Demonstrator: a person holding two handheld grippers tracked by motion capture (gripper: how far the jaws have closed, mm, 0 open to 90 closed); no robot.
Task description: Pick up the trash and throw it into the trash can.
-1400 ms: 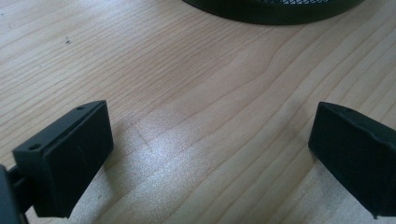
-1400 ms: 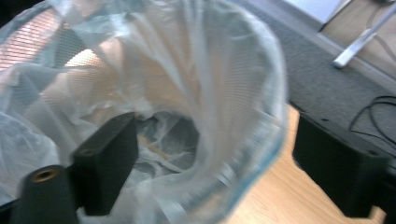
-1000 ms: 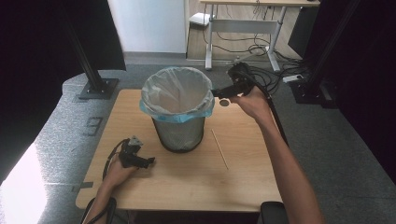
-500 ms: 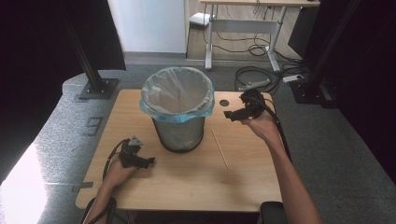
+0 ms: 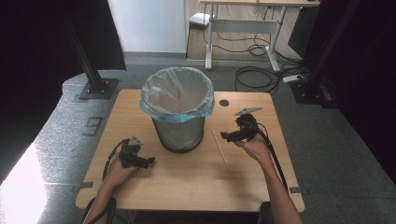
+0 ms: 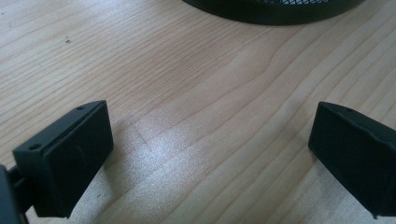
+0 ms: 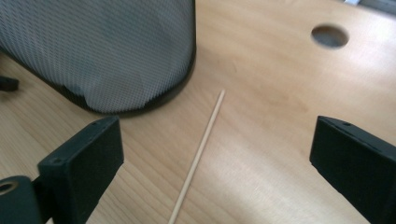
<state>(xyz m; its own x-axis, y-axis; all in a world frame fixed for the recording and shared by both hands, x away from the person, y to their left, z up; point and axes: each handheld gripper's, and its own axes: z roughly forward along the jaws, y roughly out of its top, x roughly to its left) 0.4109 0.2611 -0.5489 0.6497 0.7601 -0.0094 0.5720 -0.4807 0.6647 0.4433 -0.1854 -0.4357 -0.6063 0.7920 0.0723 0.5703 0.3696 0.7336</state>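
A thin wooden stick (image 5: 219, 148) (image 7: 198, 154) lies on the table just right of a black mesh bin (image 5: 178, 112) (image 7: 102, 51) lined with a clear bag that has a blue rim. My right gripper (image 5: 226, 136) (image 7: 210, 182) hovers low over the stick, open, its jaws on either side of it with nothing held. At the table's front left my left gripper (image 5: 148, 161) (image 6: 205, 158) rests open over bare wood, the bin's base (image 6: 275, 9) just ahead of it.
The wooden table (image 5: 187, 182) has a round cable hole (image 5: 224, 102) (image 7: 330, 36) behind the right gripper. Black stand bases and cables lie on the grey floor beyond the table. A white desk (image 5: 243, 28) stands at the back.
My right gripper has come down from beside the bin's rim toward me and now sits low over the stick. The left gripper has stayed put.
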